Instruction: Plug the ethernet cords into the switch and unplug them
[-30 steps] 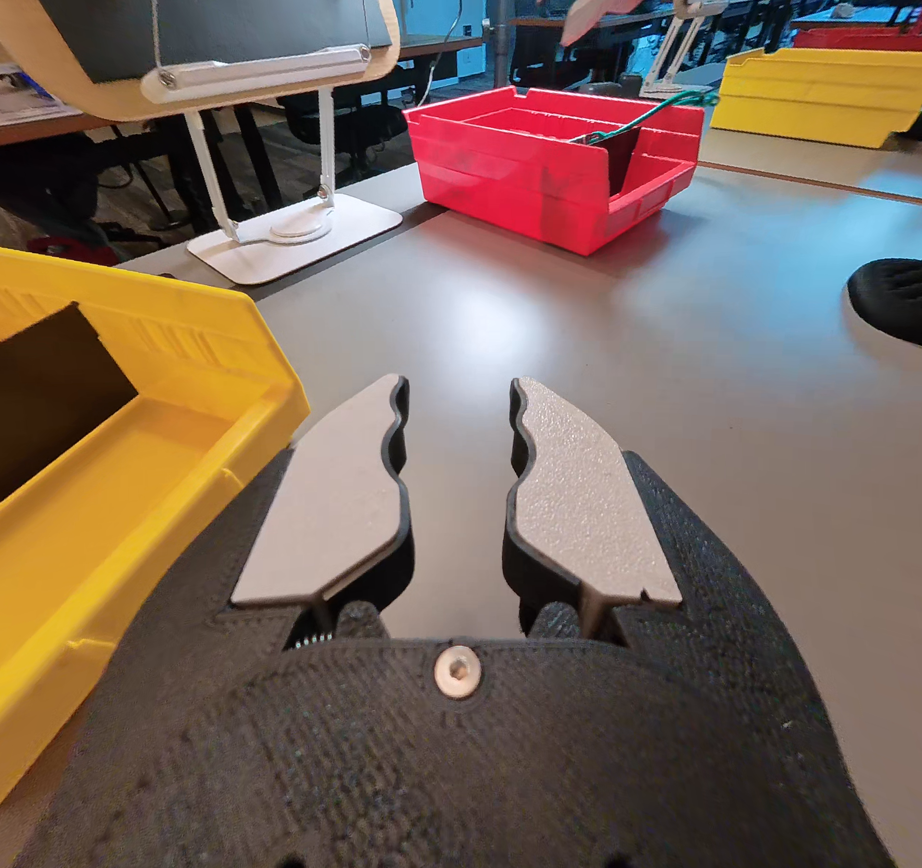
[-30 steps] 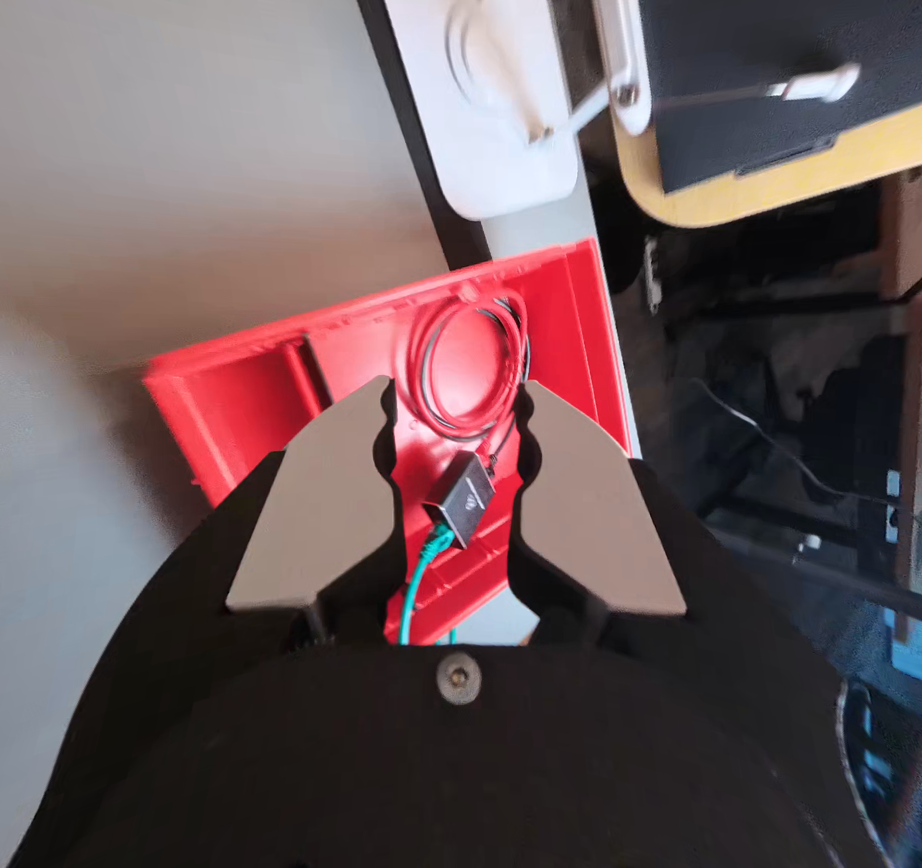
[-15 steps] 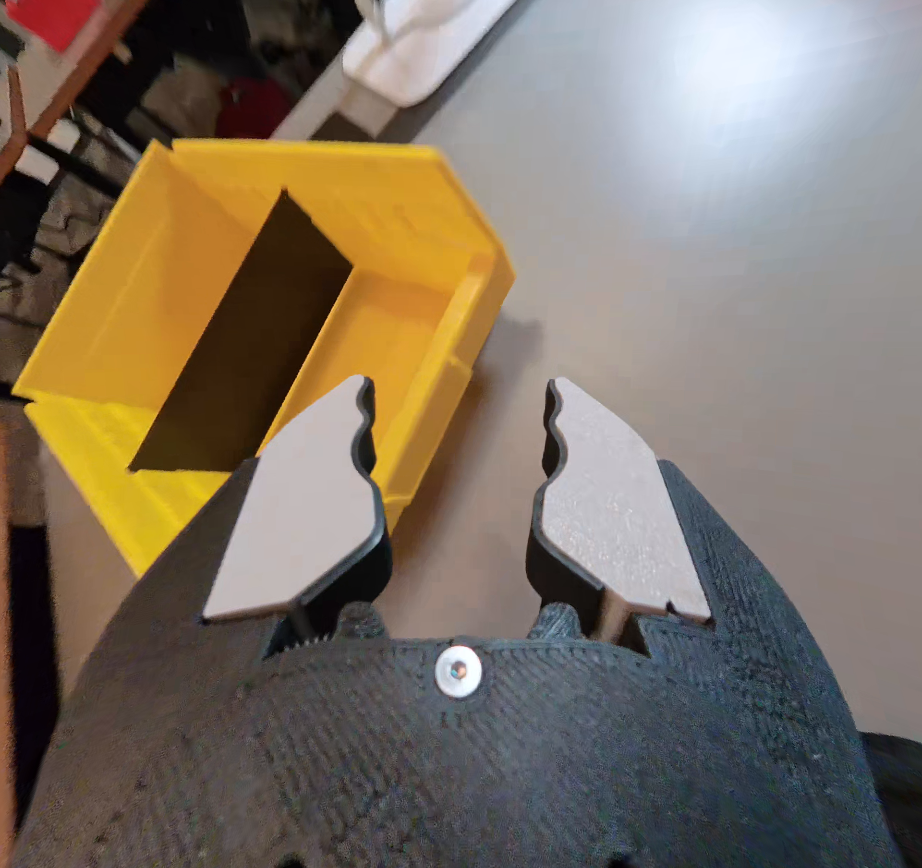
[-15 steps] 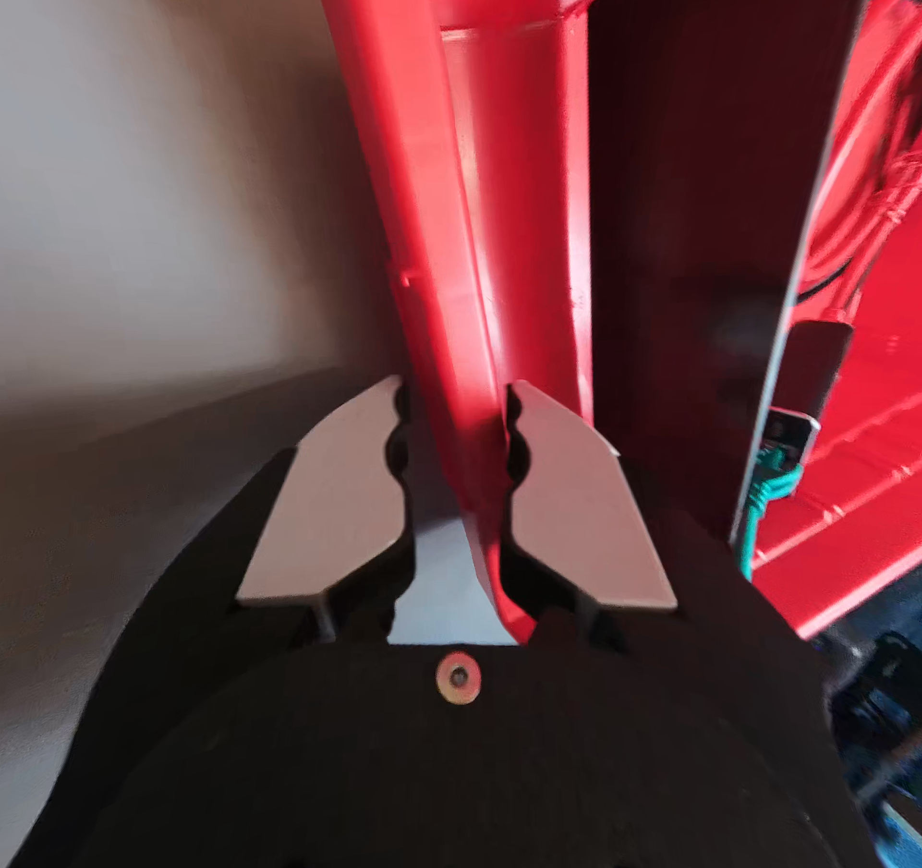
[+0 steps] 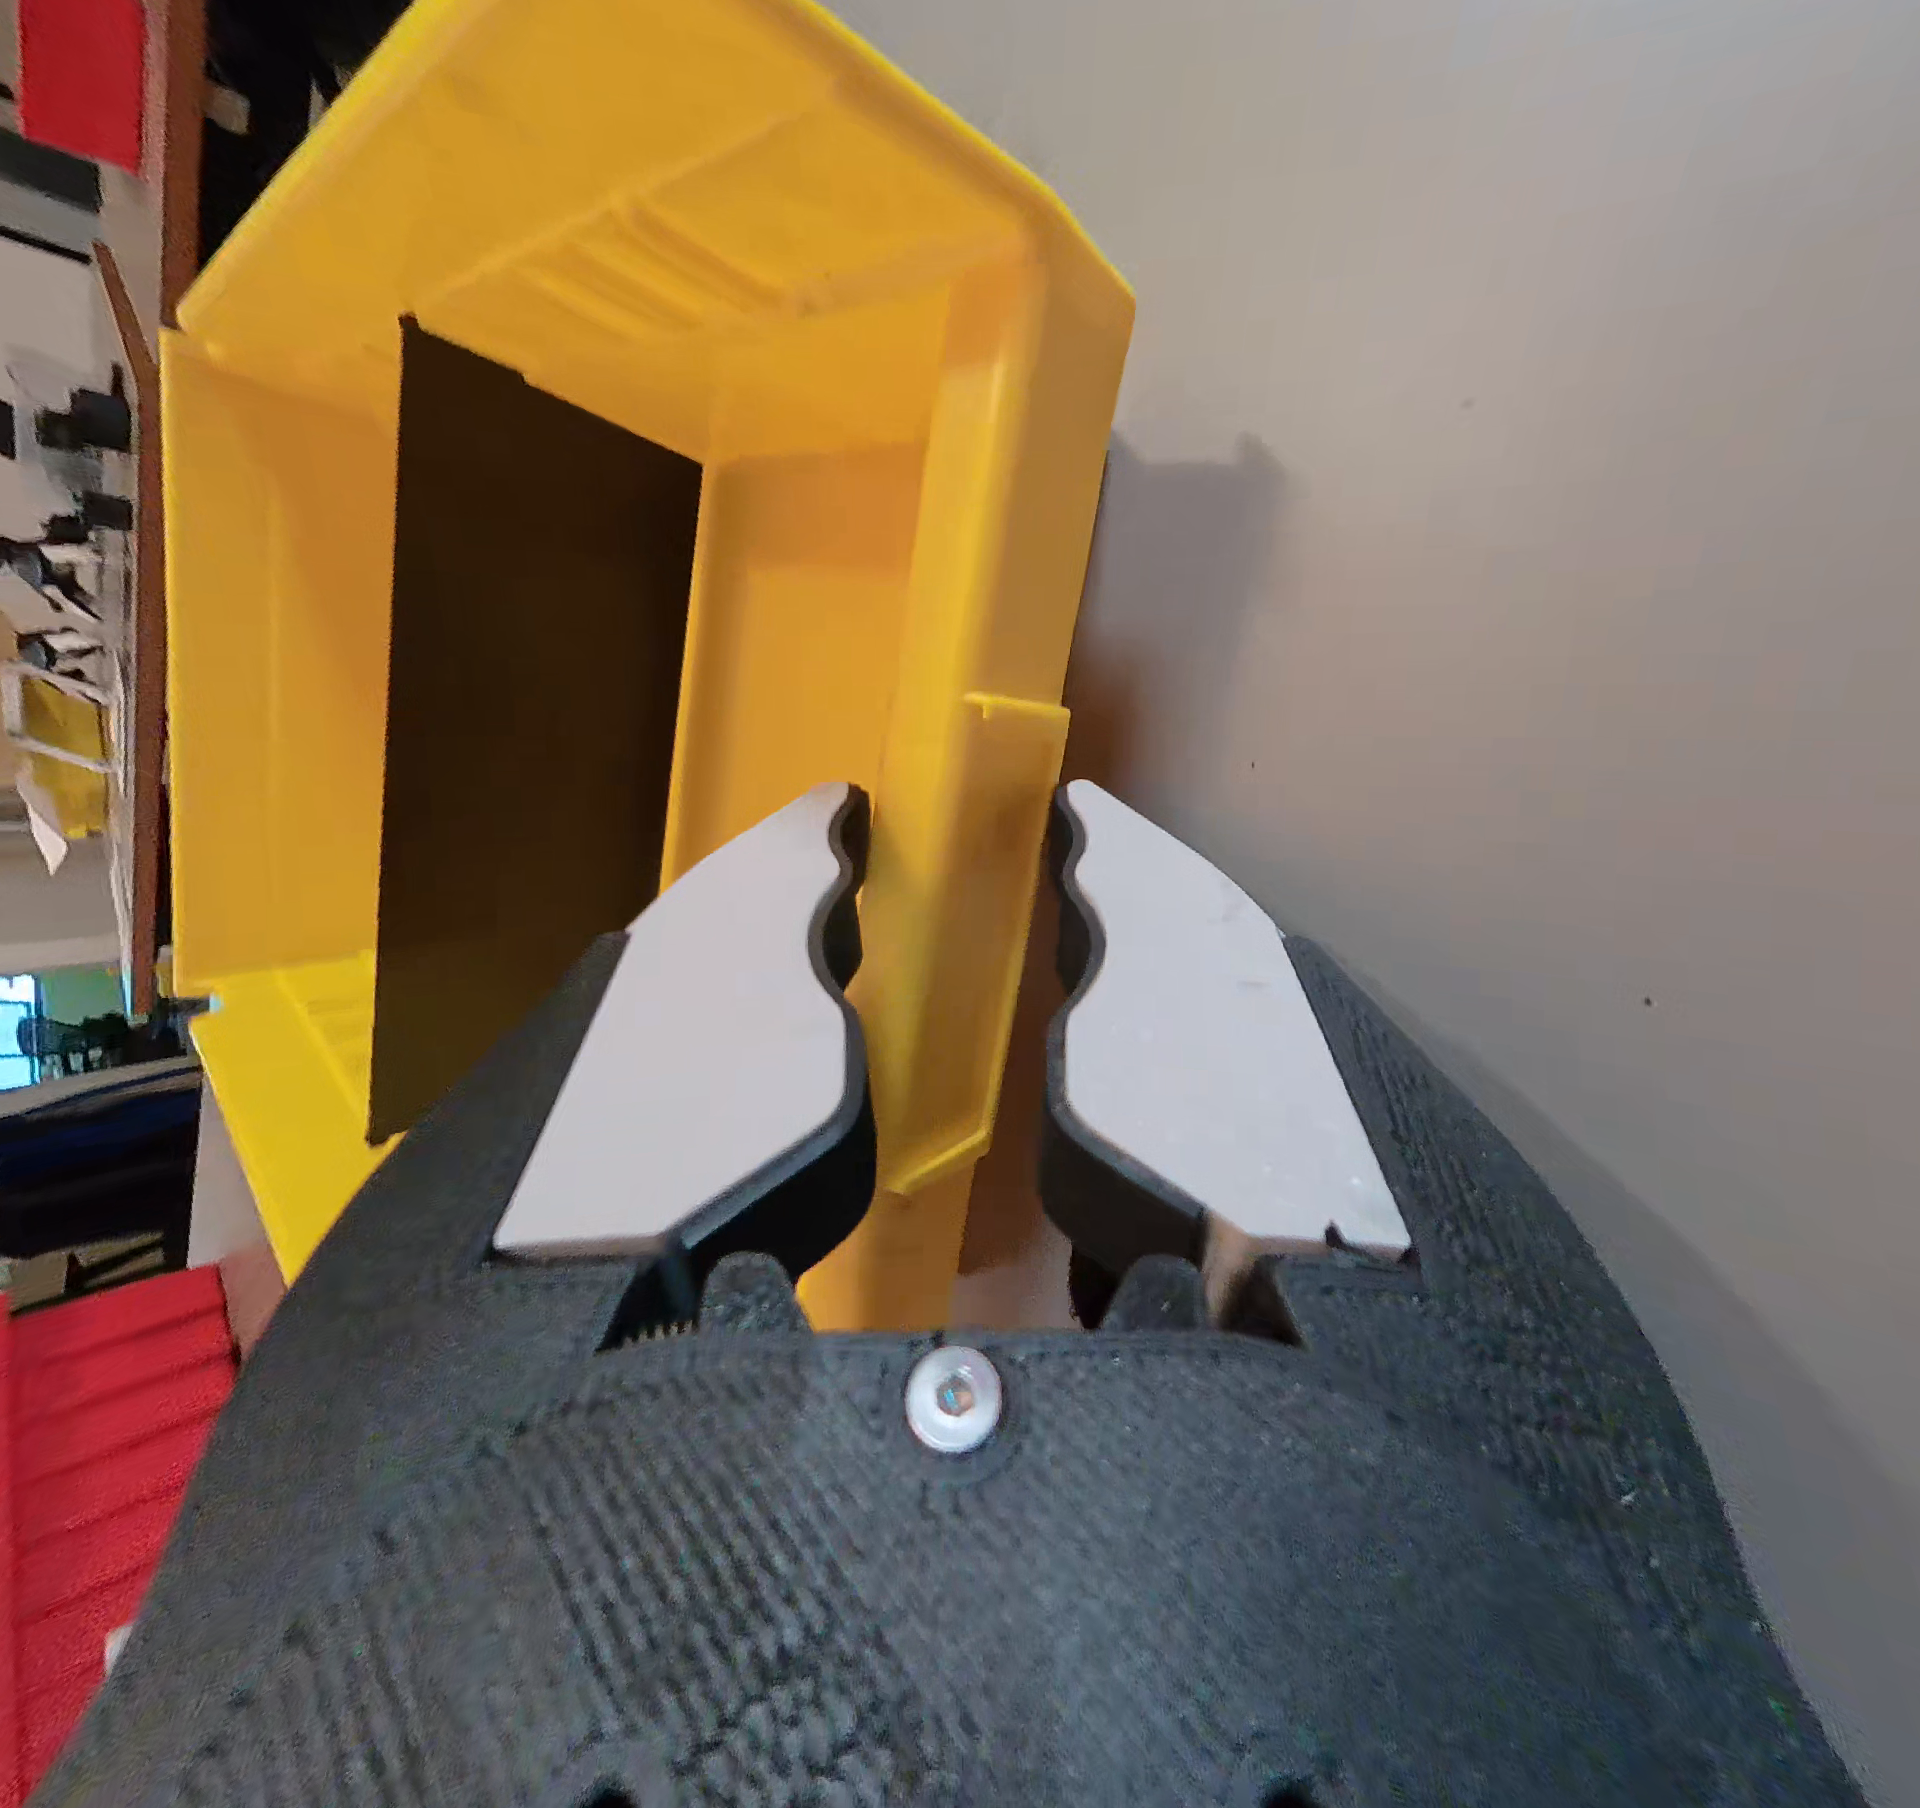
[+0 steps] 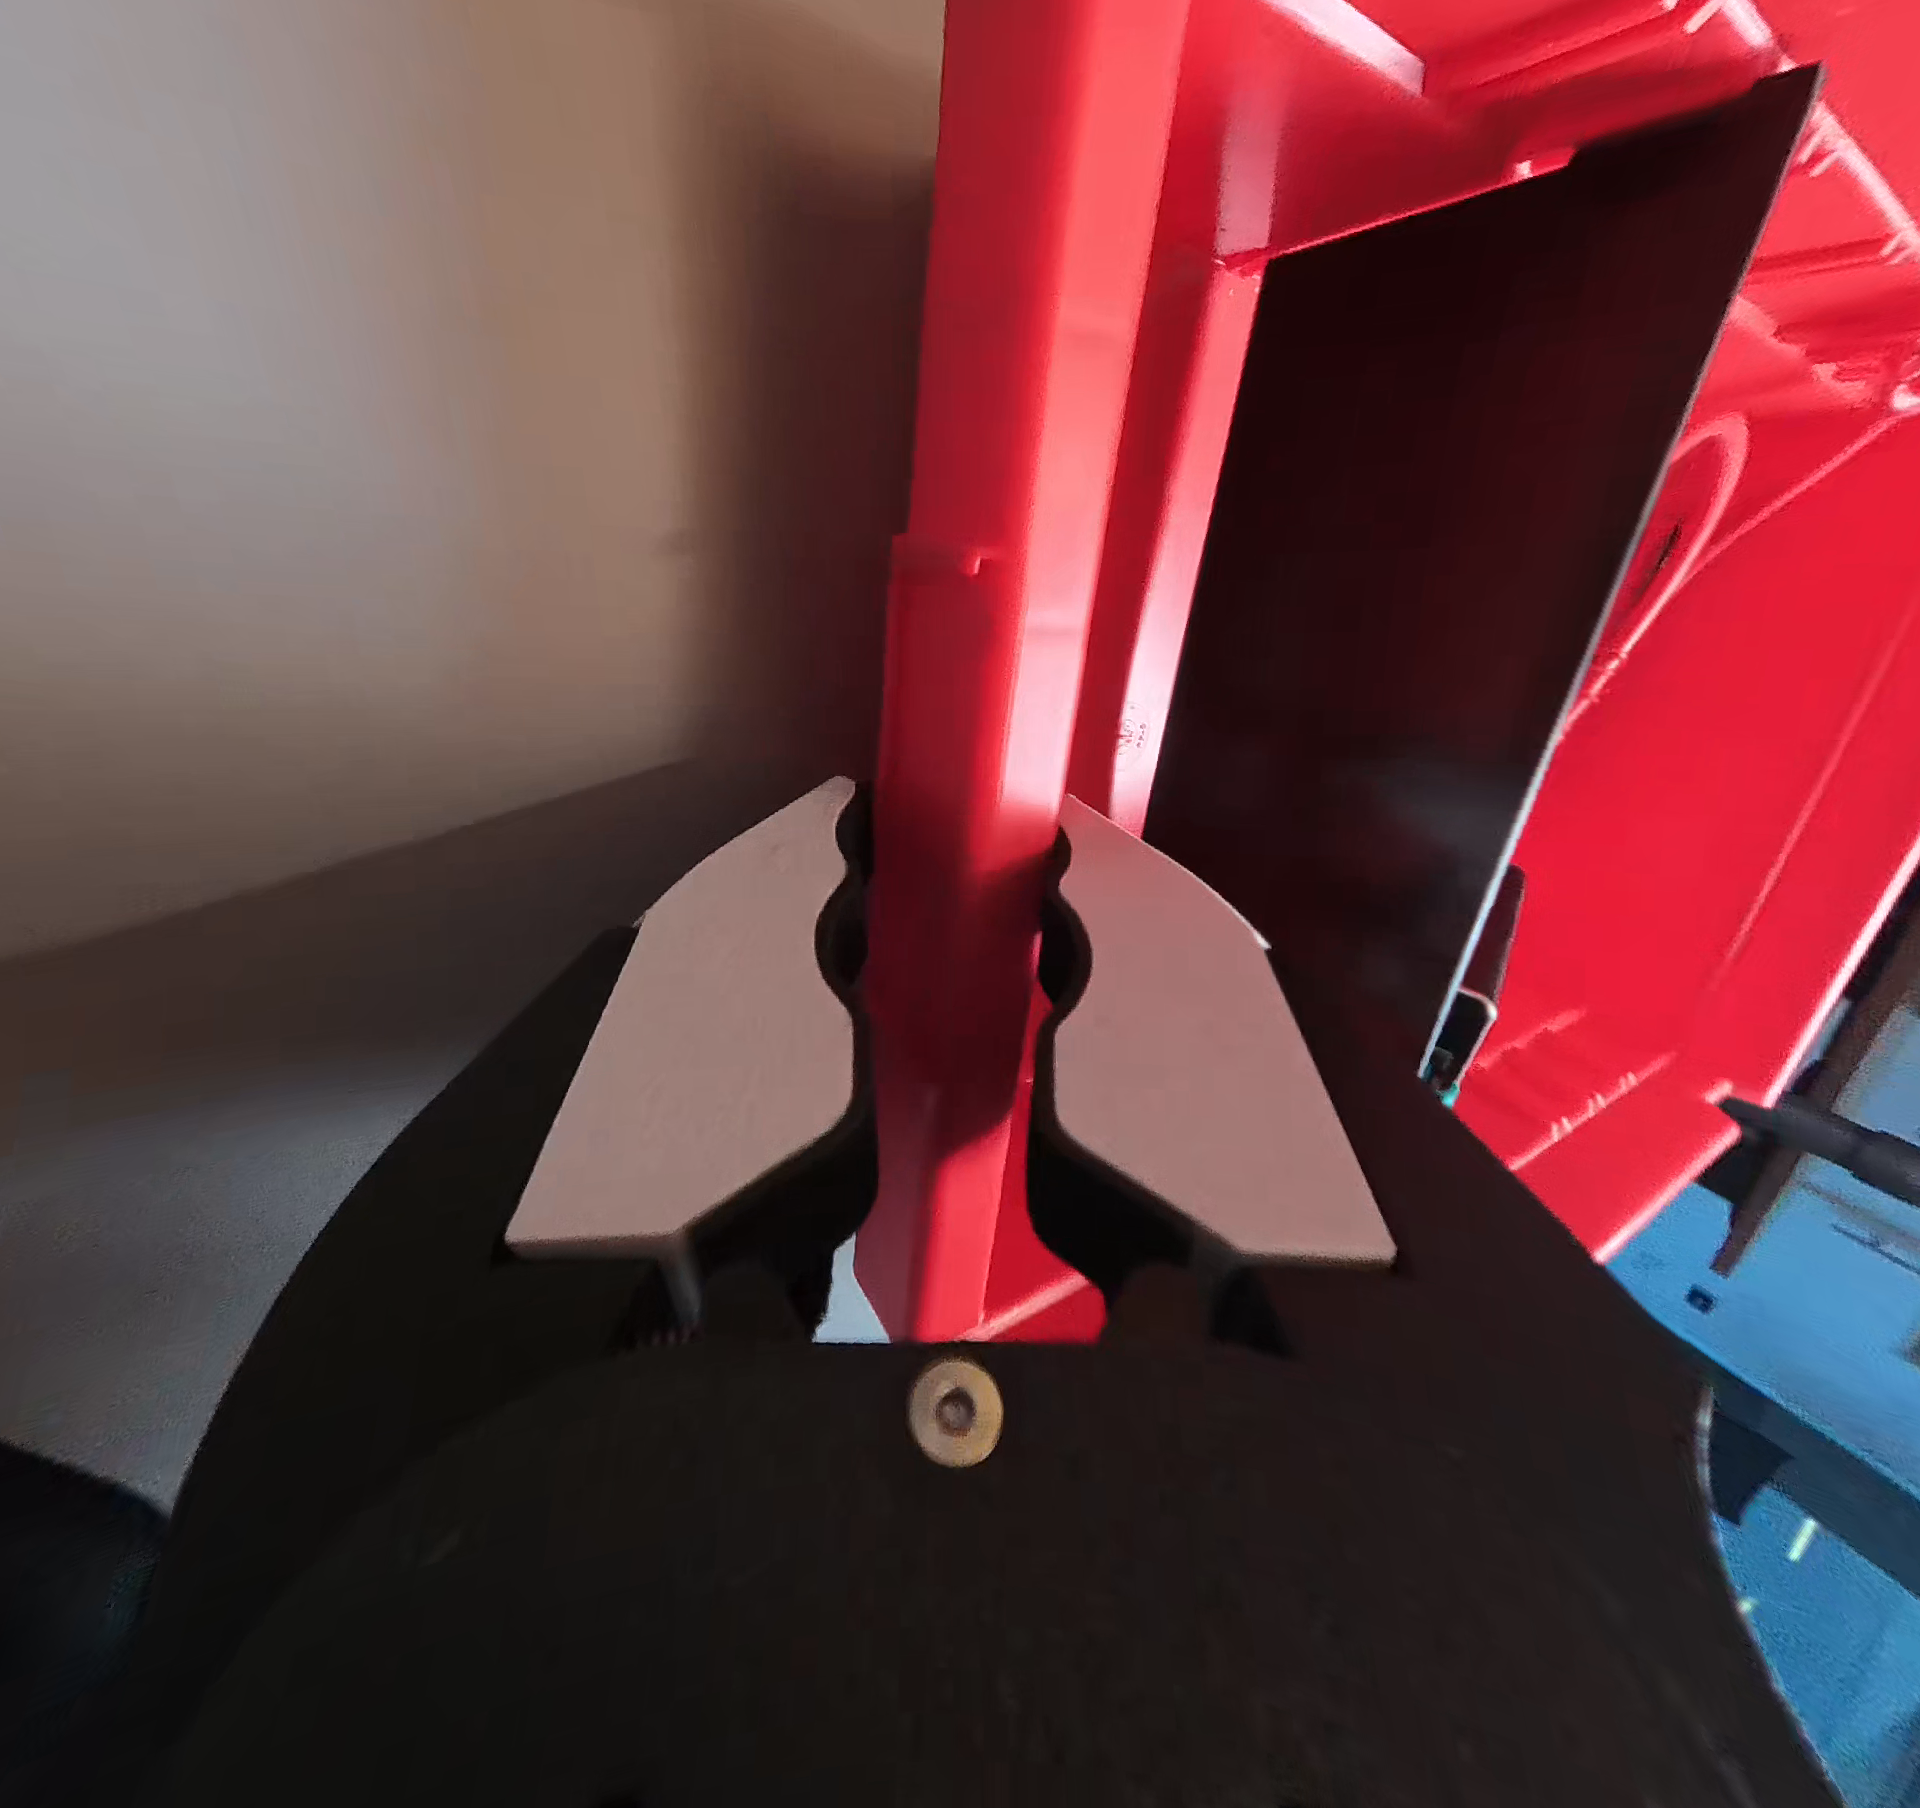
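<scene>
My left gripper [image 5: 956, 808] straddles the right wall of a yellow bin [image 5: 582, 148], and its fingers [image 5: 727, 1010] press both sides of that wall. My right gripper [image 6: 956, 802] is shut on the left wall of a red bin [image 6: 1049, 408]. Inside the red bin, the small dark switch [image 6: 1481, 969] peeks out behind a black divider [image 6: 1455, 511], with a bit of green cord [image 6: 1442, 1083] at its lower end. A red cord loop [image 6: 1714, 470] shows faintly beyond the divider. The rest of the cords is hidden.
Both bins rest on a grey table [image 5: 1507, 408]. The yellow bin holds a black divider [image 5: 530, 719] and otherwise looks empty. A red object [image 5: 83, 1446] lies at the lower left of the left wrist view. Room clutter lies beyond the table edge. About 45 centimetres separates my left fingertips from my right.
My left gripper swung down onto the yellow bin's right wall and narrowed around it. My right gripper dropped from above the red bin onto its left wall and closed on it.
</scene>
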The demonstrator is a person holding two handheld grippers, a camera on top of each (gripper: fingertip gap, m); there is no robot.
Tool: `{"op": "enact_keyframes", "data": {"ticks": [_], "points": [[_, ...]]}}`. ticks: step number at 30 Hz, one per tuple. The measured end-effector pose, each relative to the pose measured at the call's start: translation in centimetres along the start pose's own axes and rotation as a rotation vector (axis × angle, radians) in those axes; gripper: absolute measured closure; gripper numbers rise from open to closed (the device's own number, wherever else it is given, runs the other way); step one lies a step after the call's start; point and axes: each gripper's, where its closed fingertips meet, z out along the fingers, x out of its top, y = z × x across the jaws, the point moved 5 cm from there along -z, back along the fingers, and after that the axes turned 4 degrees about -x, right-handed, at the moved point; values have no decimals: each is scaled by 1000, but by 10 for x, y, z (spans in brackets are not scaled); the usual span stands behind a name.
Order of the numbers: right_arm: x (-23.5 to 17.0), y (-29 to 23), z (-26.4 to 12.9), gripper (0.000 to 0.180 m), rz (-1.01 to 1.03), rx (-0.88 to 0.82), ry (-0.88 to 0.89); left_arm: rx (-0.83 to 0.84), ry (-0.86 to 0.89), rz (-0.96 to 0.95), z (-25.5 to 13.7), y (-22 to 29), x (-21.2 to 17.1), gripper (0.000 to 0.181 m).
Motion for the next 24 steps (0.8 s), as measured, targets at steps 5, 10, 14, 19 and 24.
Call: {"op": "enact_keyframes", "data": {"ticks": [5,10,14,19,24], "points": [[14,-28,-23,148,-16,-63,68,-33,89,46,-1,15,21,149],[37,-45,-85,147,216,-83,416,-90,166,117,-11,48,56,149],[10,-45,-120,147,505,-148,543,-141,246,207,-18,75,88,149],[-55,-56,-112,146,816,-277,451,-126,328,301,-13,89,117,149],[-76,-60,-85,127,985,-269,406,-127,412,262,-25,90,121,146]]}}
